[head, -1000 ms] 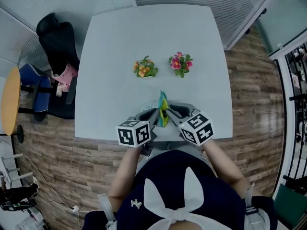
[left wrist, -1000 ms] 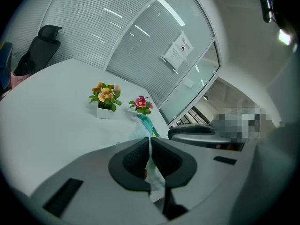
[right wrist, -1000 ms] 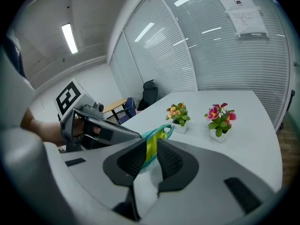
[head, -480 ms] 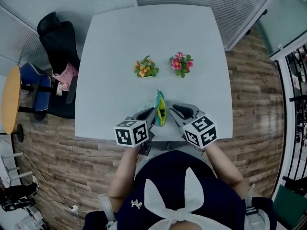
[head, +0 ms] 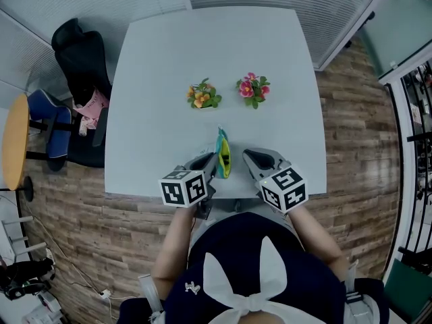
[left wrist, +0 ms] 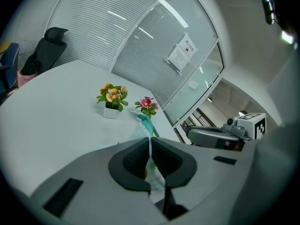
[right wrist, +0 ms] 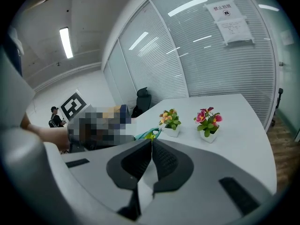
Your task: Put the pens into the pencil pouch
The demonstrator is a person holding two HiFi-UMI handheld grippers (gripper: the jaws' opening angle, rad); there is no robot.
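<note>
Left tool (left wrist: 150,146) pinches the limp fabric pencil pouch (head: 222,154) (teal zipper edge).

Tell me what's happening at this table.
A person at a white table works a gripper in each hand. The left gripper is shut on the pencil pouch, holding it on edge near the table's front. The right gripper beside it has just closed its jaws on nothing. Two small flower pots stand further back.

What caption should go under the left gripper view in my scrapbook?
Left tool pinches the teal pencil pouch; orange flowers and pink flowers stand on the white table beyond.
</note>
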